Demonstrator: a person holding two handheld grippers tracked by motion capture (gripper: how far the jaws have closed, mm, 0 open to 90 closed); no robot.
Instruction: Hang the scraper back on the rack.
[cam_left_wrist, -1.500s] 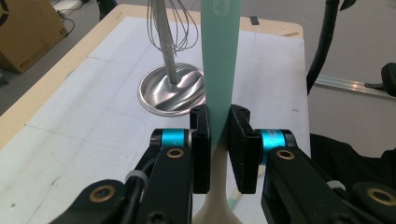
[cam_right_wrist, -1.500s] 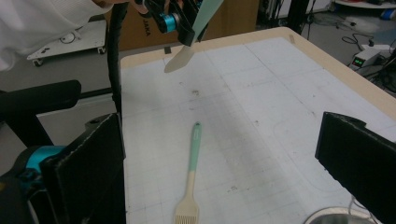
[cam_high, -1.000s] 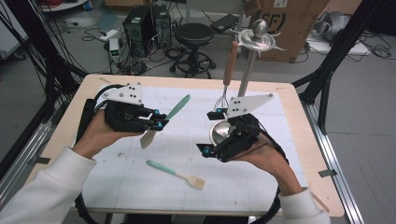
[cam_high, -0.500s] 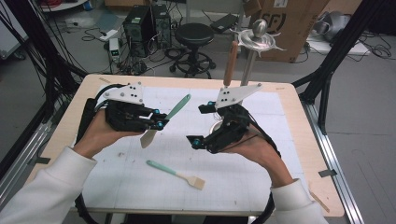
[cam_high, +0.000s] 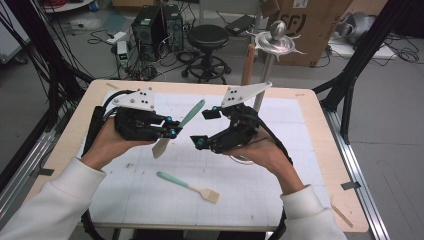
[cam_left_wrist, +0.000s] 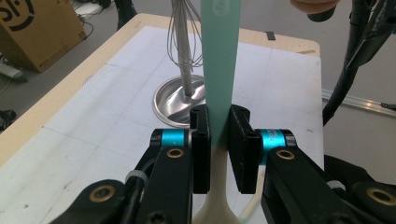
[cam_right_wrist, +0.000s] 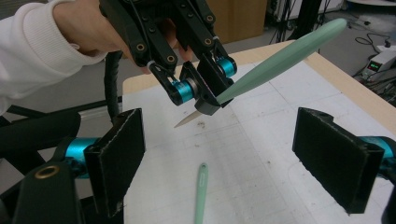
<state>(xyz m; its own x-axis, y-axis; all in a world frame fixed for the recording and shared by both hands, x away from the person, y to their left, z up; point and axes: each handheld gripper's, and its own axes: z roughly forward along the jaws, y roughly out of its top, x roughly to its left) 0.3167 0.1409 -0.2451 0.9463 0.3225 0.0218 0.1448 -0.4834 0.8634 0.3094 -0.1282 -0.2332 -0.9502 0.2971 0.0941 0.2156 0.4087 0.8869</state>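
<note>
Left claw: the left claw (cam_high: 172, 129) is closed tight on a spatula (cam_high: 176, 130) with a mint-green handle and a cream blade, gripping it where handle meets blade; in the left gripper view both black pads (cam_left_wrist: 201, 140) press against the handle's flat sides.
Spatula held: it hangs in the air above the counter (cam_high: 310, 165), tilted, with the green handle rising up and away toward the far side and the cream blade pointing down toward the person.
Right claw: the right claw (cam_high: 206, 127) is held wide apart with nothing between its pads (cam_right_wrist: 116, 158); its jaws have just been closing a little. It faces the left claw, close to it but apart from the spatula's handle.
Right gripper view: the held spatula (cam_right_wrist: 275, 63) and the left claw (cam_right_wrist: 205, 93) sit beyond the open pads, not yet between them.
Second spatula: another green-handled spatula (cam_high: 189, 186) lies flat on the white gridded mat (cam_high: 150, 200), nearer the person, between the two forearms.
Rack: a metal stand (cam_left_wrist: 180, 95) with a round base stands on the far right of the counter, a whisk (cam_left_wrist: 184, 32) hanging on it.
</note>
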